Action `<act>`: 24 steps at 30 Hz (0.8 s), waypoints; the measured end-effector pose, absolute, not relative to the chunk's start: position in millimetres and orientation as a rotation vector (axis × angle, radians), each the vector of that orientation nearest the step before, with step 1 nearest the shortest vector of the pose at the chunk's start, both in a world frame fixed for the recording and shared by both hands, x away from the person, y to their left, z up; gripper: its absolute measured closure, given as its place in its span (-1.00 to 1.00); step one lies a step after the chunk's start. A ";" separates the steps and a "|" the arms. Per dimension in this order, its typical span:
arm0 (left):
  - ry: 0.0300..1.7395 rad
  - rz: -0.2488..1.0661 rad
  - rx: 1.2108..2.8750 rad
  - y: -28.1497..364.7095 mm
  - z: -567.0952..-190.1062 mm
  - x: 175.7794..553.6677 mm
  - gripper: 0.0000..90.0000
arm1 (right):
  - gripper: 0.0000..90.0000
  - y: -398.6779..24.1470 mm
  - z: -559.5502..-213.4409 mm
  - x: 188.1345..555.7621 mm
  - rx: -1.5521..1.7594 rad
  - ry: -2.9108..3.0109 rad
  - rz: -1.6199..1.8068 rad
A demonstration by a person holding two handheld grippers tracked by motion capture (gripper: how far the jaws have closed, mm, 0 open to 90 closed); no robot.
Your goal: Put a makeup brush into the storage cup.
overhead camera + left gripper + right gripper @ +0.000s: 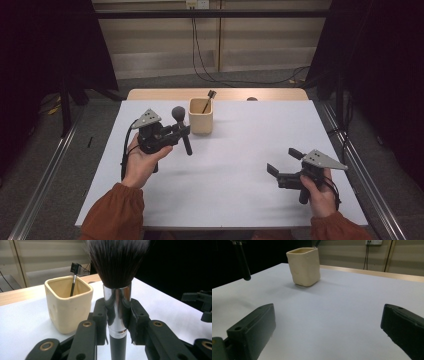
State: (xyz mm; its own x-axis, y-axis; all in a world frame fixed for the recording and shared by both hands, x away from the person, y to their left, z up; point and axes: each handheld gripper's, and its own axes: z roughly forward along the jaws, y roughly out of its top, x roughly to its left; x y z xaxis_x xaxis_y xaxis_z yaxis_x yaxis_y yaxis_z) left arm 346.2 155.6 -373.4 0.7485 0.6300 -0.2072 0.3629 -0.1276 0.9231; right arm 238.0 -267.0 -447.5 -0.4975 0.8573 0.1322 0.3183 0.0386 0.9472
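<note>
High view: I see the left gripper (181, 131) held above the white table (225, 170), its jaws closed across a makeup brush (183, 129). The brush crosses the jaws with its dark round head beyond them on the far side and its black handle running out toward the near side. The cream cup (201, 116) stands just beyond the jaw tips and slightly to their right, apart from them. A small eyebrow brush (208, 101) leans inside the cup. The right gripper (283, 161) is low over the table, well apart from the cup. Its jaws are spread wide, with bare table between them.

Left gripper view: I see both jaws clamped on the makeup brush (117, 312) at its silver ferrule. The bristles fan out above the jaws and the black handle drops below them. The cup (68, 303) stands ahead of the jaws, to their left, with the eyebrow brush (74, 277) upright inside it.

Right gripper view: I see the two jaws fully apart at the lower corners, holding nothing and touching nothing. The cup (304, 266) stands well ahead of the jaws, nearer the left one. A dark handle end (243, 262), apparently the makeup brush's, hangs at upper left.
</note>
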 end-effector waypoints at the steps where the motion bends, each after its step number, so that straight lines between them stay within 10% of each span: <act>1: 0.789 0.279 1.738 155.9 -372.4 346.9 0.58 | -1.00 -268.1 -448.4 236.9 1.187 1.841 1.464; 24: 0.788 0.323 1.716 153.4 -340.1 372.5 0.58 | -1.00 -291.6 -453.3 225.8 1.213 1.770 1.460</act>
